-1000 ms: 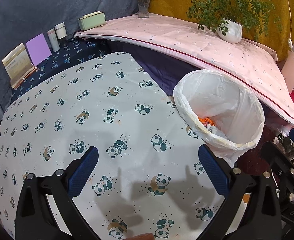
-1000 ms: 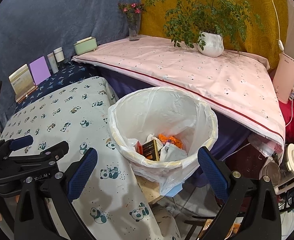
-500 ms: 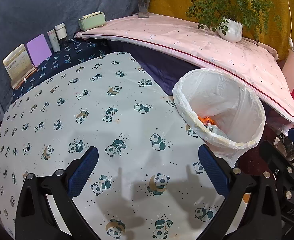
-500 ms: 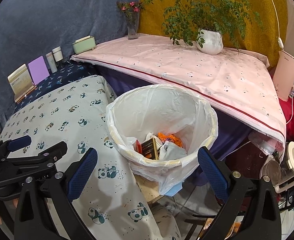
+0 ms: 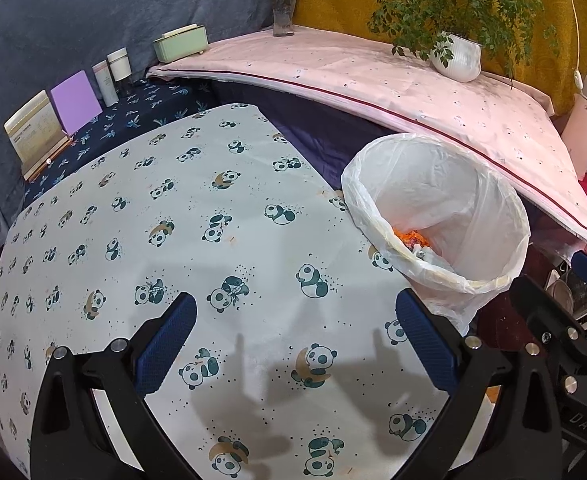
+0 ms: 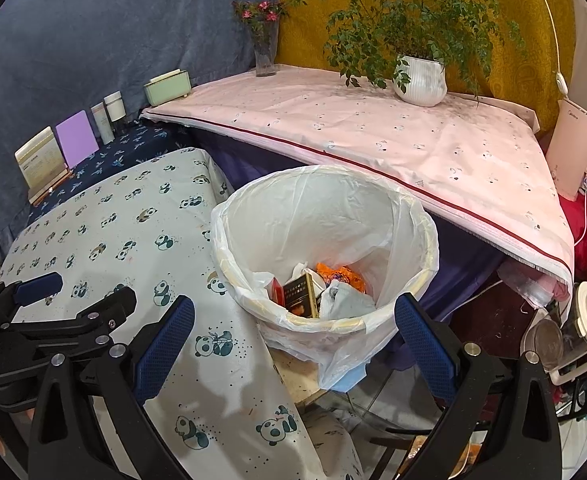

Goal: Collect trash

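The left gripper (image 5: 295, 344) and right gripper (image 6: 293, 344) are both spread wide, grasping nothing, their ribbed blue pads bare. The left hangs over the smooth panda-print tablecloth (image 5: 181, 216). Beside the table's right edge stands the round trash bin (image 6: 425, 240), lined with crinkled white plastic, holding a dark box (image 6: 303, 294), orange scraps (image 6: 339, 274) and paper.

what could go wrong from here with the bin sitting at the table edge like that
1. The trash bin stands at the edge of the panda tablecloth, on a bare corner. A knock from the right gripper, open just before its rim, might tip it off.
2. The bag's loose plastic hangs below the rim and could snag on a finger.
3. The left gripper is open and empty close by, so the two could collide.
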Demonstrator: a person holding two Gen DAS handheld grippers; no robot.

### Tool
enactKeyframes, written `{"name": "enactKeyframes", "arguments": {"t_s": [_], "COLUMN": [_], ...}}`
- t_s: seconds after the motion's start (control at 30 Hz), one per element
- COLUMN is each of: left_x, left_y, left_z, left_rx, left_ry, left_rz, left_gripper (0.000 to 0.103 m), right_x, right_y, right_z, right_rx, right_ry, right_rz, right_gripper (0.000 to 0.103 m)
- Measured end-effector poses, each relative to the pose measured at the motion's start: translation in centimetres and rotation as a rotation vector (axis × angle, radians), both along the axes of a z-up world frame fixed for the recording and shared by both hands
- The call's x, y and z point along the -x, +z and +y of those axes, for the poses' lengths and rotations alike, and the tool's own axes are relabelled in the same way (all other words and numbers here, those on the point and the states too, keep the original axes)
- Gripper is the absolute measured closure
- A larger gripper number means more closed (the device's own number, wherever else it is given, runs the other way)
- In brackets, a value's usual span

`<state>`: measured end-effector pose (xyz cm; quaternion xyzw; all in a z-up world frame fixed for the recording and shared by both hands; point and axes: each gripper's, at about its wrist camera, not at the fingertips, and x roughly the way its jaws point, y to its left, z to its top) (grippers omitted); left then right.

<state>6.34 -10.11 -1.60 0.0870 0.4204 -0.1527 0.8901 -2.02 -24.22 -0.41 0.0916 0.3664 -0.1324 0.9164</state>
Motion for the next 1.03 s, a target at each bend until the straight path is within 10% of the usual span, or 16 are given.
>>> {"name": "enactKeyframes", "arguments": {"t_s": [1.03], "left_x": [-0.6], "left_y": [0.4], "left_z": [-1.0], "left_rx": [-0.001], "left_ry": [-0.028], "left_rz": [-0.033], "left_gripper": [0.008], "right_x": [0.2], "right_y": [-0.1], "right_z": [-1.0], "right_rx": [0.001], "right_ry": [-0.039], "right_rz": [-0.007], "right_gripper": [0.006]}}
